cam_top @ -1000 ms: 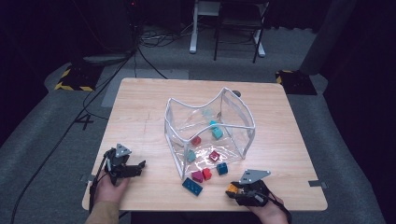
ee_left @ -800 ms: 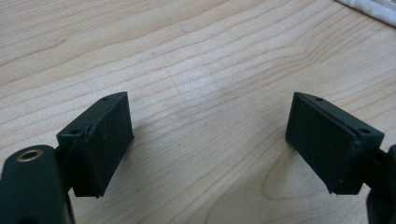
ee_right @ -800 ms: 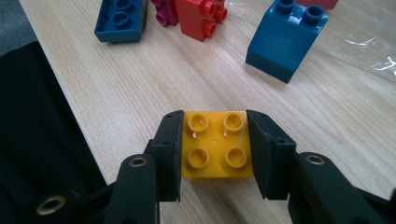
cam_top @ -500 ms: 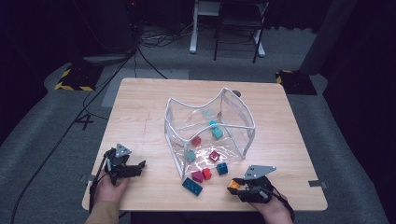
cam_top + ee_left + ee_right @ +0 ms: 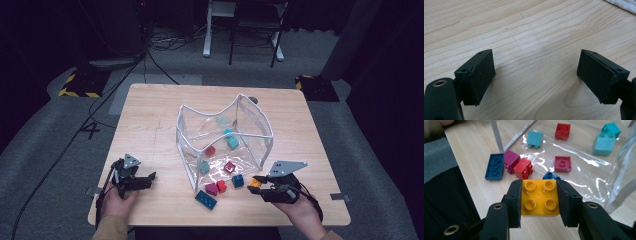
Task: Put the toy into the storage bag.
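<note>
One yellow brick point(image 5: 540, 198) is clenched in the right gripper point(image 5: 539, 200), fingers point(image 5: 514, 202) pressing flat on two opposite side walls, studs up. Judging by look: hard moulded plastic, light, stiff, won't deform or break under squeeze; the sides are smooth and glossy, so likely a bit slippery, but the padded faces cover most of each wall and the hold looks square, not tilted. Best hold is just that, across the flat sides at mid-height, not on the studs or corners. It's a square block, four round studs in a two-by-two grid, bright yellow with a slight orange cast in the high view point(image 5: 255, 183). Brick sits just above the desk point(image 5: 150, 125), at the near right edge, just outside the open mouth of the clear plastic bag point(image 5: 225, 135) with white trim. Near it on the desk lie a flat blue brick point(image 5: 495, 166), a magenta brick point(image 5: 511, 161) and a red brick point(image 5: 524, 168), touching one another; a small blue brick point(image 5: 549, 175) shows partly behind the yellow one. Inside the bag on the plastic floor: two red bricks and several teal ones, well apart. Left gripper point(image 5: 536, 75) rests at the near left of the desk, fingers released and wide, nothing between them, bare wood underneath.
</note>
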A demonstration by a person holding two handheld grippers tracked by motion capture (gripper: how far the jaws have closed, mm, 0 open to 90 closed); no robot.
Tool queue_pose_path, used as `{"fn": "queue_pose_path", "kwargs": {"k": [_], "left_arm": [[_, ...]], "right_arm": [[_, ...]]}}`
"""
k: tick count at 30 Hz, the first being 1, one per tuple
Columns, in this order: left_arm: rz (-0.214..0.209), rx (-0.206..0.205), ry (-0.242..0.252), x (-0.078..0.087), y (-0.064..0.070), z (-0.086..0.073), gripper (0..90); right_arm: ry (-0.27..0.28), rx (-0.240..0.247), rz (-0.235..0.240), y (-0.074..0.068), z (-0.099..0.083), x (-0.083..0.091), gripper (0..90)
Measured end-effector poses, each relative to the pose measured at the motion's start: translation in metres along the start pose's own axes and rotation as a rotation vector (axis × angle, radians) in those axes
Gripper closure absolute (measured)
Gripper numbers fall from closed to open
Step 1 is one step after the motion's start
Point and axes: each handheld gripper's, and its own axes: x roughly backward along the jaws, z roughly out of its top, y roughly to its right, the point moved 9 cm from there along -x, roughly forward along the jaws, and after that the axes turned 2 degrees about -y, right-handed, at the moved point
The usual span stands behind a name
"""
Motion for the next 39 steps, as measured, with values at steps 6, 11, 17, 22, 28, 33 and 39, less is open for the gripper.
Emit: {"fn": "queue_pose_path", "kwargs": {"k": [6, 11, 17, 22, 28, 33, 39], "left_arm": [[0.001, 0.000, -0.001, 0.000, 0.000, 0.000, 15.1], [0.000, 0.001, -0.002, 0.000, 0.000, 0.000, 15.1], [0.001, 0.000, -0.002, 0.000, 0.000, 0.000, 15.1], [0.002, 0.001, -0.002, 0.000, 0.000, 0.000, 15.1], [0.003, 0.003, -0.002, 0.000, -0.001, 0.000, 15.1], [0.007, 0.004, -0.002, 0.000, -0.001, 0.000, 15.1], [0.009, 0.006, -0.001, 0.000, -0.001, 0.000, 15.1]], "right_arm": [[0.031, 0.005, -0.005, 0.005, 0.021, 0.016, 58.7], [0.057, 0.008, -0.007, 0.009, 0.039, 0.029, 58.7], [0.082, 0.009, -0.002, 0.013, 0.061, 0.043, 58.7], [0.105, 0.013, 0.005, 0.017, 0.081, 0.055, 58.7], [0.113, 0.013, 0.018, 0.022, 0.105, 0.067, 58.7], [0.125, 0.012, 0.012, 0.030, 0.124, 0.074, 58.7], [0.126, -0.003, -0.003, 0.045, 0.143, 0.078, 58.8]]}}
